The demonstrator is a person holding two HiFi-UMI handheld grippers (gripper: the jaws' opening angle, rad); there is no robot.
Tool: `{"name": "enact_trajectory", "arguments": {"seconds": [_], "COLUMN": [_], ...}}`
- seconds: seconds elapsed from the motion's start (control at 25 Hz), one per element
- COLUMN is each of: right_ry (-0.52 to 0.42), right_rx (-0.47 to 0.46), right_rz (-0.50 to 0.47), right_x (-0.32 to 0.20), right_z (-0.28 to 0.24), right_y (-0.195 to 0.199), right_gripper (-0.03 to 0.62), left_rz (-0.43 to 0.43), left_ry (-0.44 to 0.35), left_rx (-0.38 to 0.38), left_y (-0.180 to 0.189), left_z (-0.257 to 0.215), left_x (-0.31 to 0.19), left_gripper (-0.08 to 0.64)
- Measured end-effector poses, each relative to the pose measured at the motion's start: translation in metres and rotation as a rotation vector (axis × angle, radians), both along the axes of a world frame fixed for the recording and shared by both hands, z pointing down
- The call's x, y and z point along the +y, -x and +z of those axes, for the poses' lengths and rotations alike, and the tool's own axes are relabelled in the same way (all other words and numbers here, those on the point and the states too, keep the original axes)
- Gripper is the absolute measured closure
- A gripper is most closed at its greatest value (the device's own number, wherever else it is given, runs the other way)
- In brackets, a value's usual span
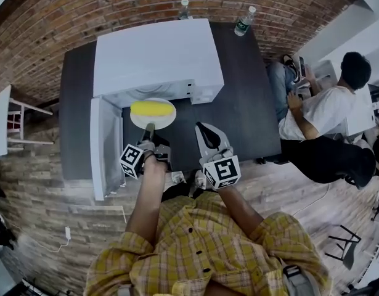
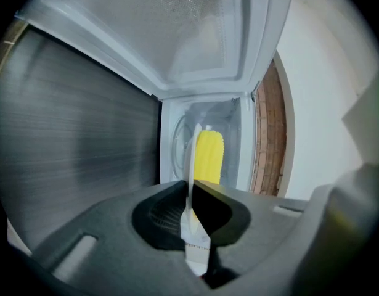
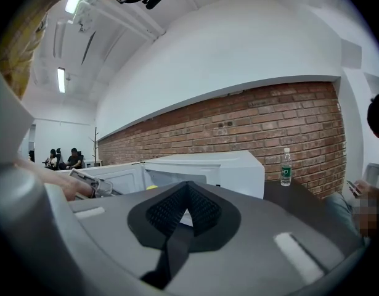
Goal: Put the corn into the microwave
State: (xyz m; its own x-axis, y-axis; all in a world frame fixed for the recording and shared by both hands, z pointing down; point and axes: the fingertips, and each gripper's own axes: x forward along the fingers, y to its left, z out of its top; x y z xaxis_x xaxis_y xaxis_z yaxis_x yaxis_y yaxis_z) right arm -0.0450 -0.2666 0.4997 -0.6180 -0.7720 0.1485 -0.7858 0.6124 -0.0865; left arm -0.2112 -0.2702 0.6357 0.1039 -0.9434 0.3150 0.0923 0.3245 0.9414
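A yellow corn cob (image 1: 151, 108) lies on a white plate (image 1: 166, 119) right in front of the open white microwave (image 1: 155, 57). My left gripper (image 1: 149, 128) is shut on the plate's near rim. In the left gripper view the plate (image 2: 192, 159) stands edge-on between the pads, with the corn (image 2: 209, 156) to its right and the microwave's cavity (image 2: 177, 134) straight ahead. The microwave door (image 1: 106, 147) hangs open to the left. My right gripper (image 1: 204, 128) hovers over the table to the right of the plate, shut and holding nothing.
The microwave sits on a dark table (image 1: 244, 103). Two water bottles (image 1: 243, 21) (image 1: 184, 9) stand at the table's far edge by the brick wall. A seated person (image 1: 325, 116) is at the table's right end. A white chair (image 1: 16, 125) is at the left.
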Motion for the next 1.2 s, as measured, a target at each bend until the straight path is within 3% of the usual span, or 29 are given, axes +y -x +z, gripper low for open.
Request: {"name": "enact_trajectory", "arguments": {"seconds": [1.2], "right_ry": [0.038], "right_rx": [0.028], "right_rz": [-0.006], "right_x": [-0.015], "right_z": [0.017], "right_y": [0.009], "right_gripper": [0.589], "left_rz": [-0.029], "left_ry": [0.101], "left_rx": [-0.029], "left_y": [0.024], "left_z": [0.06], "left_x": [-0.064], "left_gripper": [0.532]}}
